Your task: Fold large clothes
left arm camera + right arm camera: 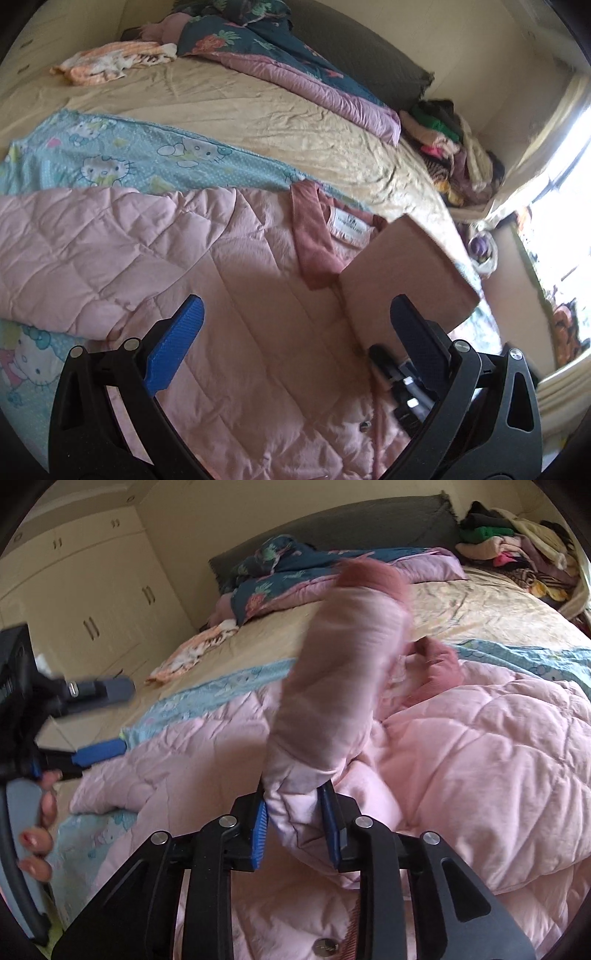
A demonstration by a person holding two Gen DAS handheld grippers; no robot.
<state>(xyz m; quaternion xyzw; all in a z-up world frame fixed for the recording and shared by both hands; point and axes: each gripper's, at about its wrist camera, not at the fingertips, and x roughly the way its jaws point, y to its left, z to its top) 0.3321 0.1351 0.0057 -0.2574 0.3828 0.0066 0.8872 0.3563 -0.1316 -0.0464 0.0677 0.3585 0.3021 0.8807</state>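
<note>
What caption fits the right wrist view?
Right claw grips the pink jacket's sleeve above the bed.

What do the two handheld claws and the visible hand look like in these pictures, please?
Both claws, left claw and right claw, have black angular frames with round silver rivets and ribbed blue fingers. Seen from the right wrist view, the left one has a grey handle. The hand on it has red-painted nails; no sleeve shows.

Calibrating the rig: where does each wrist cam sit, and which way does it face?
Left wrist: on the left gripper, jaws open, looking down over the pink quilted jacket toward the dark headboard.
Right wrist: on the right gripper, clamping the jacket's blurred sleeve; fingers of the left hand show.
Shared: jacket, beige bedsheet.
</note>
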